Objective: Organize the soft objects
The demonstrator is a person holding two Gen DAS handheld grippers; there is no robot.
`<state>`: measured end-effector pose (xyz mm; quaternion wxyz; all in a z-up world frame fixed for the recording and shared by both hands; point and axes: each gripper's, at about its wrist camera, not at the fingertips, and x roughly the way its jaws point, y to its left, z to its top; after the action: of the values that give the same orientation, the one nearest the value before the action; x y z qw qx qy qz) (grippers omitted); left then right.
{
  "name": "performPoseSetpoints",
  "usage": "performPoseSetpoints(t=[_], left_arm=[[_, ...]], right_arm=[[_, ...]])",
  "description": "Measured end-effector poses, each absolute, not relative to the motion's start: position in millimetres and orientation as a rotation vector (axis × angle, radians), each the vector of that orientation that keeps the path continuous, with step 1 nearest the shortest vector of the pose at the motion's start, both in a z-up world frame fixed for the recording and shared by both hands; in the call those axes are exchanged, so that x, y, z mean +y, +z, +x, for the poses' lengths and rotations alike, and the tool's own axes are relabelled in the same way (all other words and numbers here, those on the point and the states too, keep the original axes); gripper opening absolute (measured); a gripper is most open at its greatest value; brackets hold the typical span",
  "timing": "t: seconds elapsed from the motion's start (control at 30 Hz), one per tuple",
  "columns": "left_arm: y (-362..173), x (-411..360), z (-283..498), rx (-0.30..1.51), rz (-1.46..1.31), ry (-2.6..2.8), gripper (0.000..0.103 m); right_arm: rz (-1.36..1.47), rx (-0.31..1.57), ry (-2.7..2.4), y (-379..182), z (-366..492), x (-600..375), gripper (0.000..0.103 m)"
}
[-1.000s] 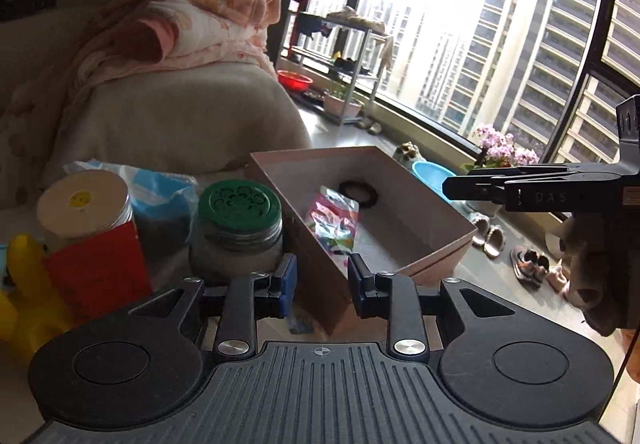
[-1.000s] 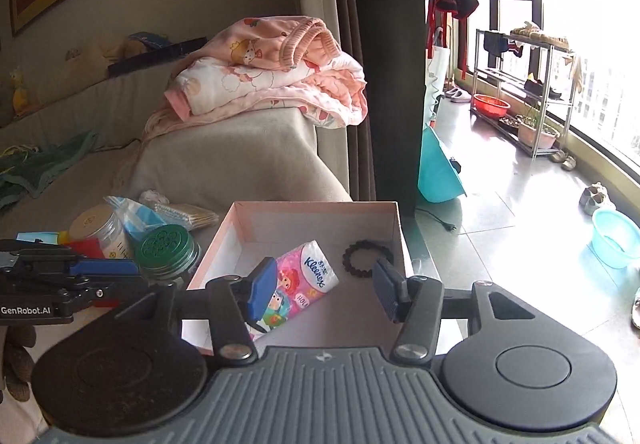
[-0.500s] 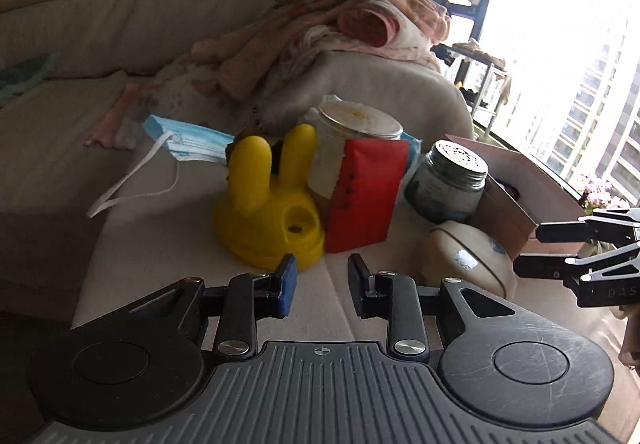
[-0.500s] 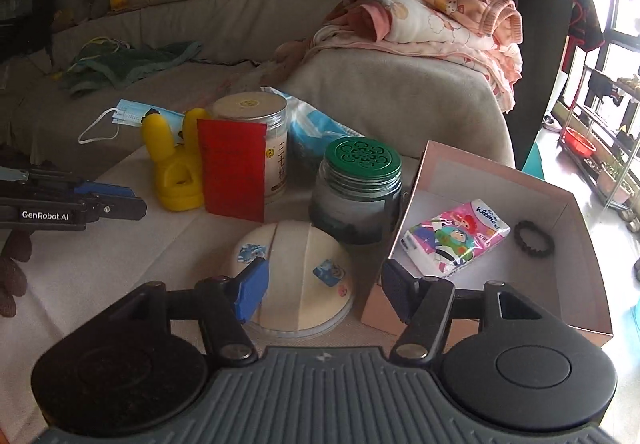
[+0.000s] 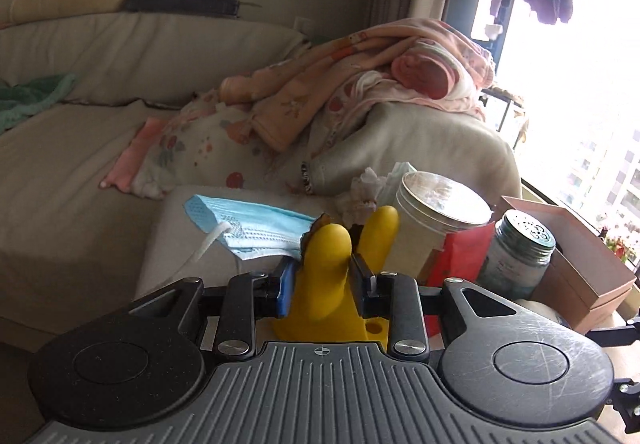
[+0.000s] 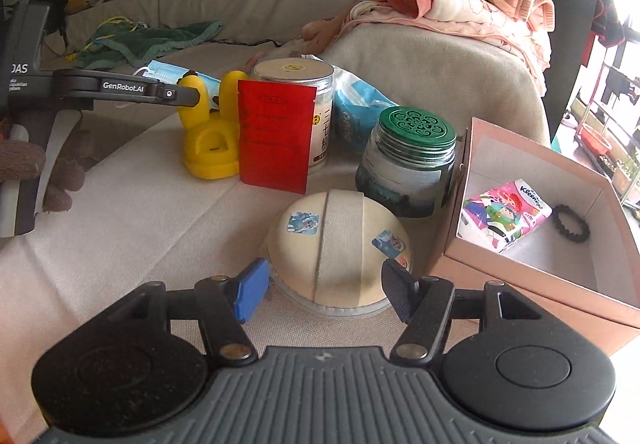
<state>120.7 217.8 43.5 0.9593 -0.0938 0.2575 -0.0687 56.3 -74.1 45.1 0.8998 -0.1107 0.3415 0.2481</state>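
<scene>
Yellow toy [image 5: 326, 276] between left tongs [image 5: 322, 278] (narrow)

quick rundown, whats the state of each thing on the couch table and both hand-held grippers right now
pink cardboard box: open, no lid on
Kleenex tissue pack: lying in the box
black bead bracelet: lying in the box
green-lidded glass jar: upright, lid on
cream dome-shaped pad: dome up
yellow rabbit-eared toy: upright
left hand-held gripper: astride one ear
right hand-held gripper: open, either side of the pad

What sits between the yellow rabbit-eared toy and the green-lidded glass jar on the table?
In the right wrist view, a red packet leans upright against a clear canister between the yellow toy and the green-lidded jar.
</scene>
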Motion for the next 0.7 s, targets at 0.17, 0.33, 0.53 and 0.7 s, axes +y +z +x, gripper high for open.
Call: performPoseSetpoints(t=[0.17, 0.33, 0.53, 0.7], left_arm=[[33.9, 210.9, 131.7, 0.512, -0.173, -0.144, 0.032], [32.7, 210.4, 132.0, 0.535, -0.15, -0.142, 0.031], [36.0, 204.8, 127.9, 0.556, -0.13, -0.142, 0.03], [27.5, 208.4, 134.8, 0.521, -0.154, -0.175, 0.03]], right_arm=[[-0.23, 0.7, 0.512, 43.8, 49.1, -78.4, 0.063], [-0.175, 0.719, 0.495, 38.5, 47.6, -87.3, 0.063], [-0.097, 0.75, 0.477, 30.8, 47.6, -97.5, 0.063], [-0.038, 0.752, 0.468, 29.5, 43.6, -105.1, 0.063]])
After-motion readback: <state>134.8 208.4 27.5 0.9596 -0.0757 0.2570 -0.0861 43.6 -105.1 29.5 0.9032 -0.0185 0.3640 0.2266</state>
